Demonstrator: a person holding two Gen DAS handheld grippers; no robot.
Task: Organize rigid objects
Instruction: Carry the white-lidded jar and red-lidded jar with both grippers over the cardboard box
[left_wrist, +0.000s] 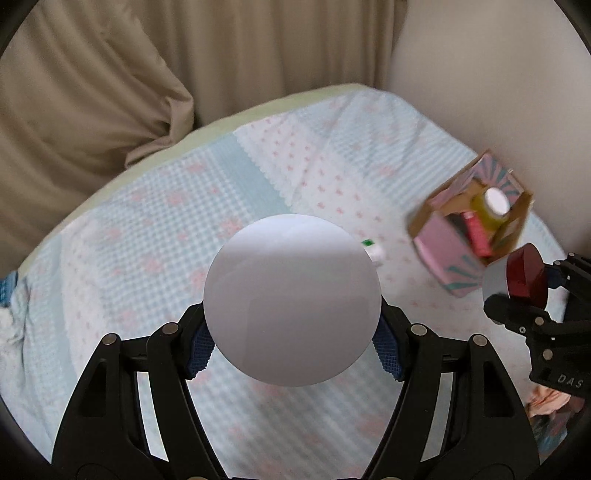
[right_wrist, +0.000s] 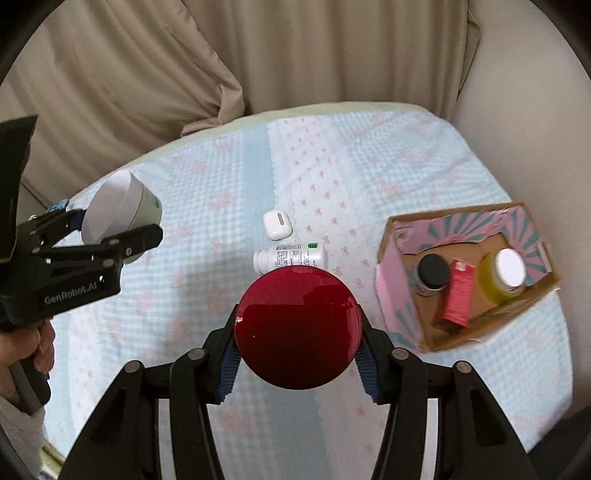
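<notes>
Left gripper (right_wrist: 122, 229), marked "GenRobot.AI", is clamped about half-open on a white-lidded jar (left_wrist: 291, 299), held above the bedspread (right_wrist: 207, 206). Earbud case (right_wrist: 277, 224) and a white bottle (right_wrist: 291, 258) with unreadable label lie mid-bed. Right gripper (right_wrist: 297, 328) is pinched narrow on a red-lidded jar (right_wrist: 297, 328). Pink box (right_wrist: 397, 295) at right holds a black-lidded jar (right_wrist: 433, 272), red carton (right_wrist: 458, 291) and yellow jar (right_wrist: 504, 275).
</notes>
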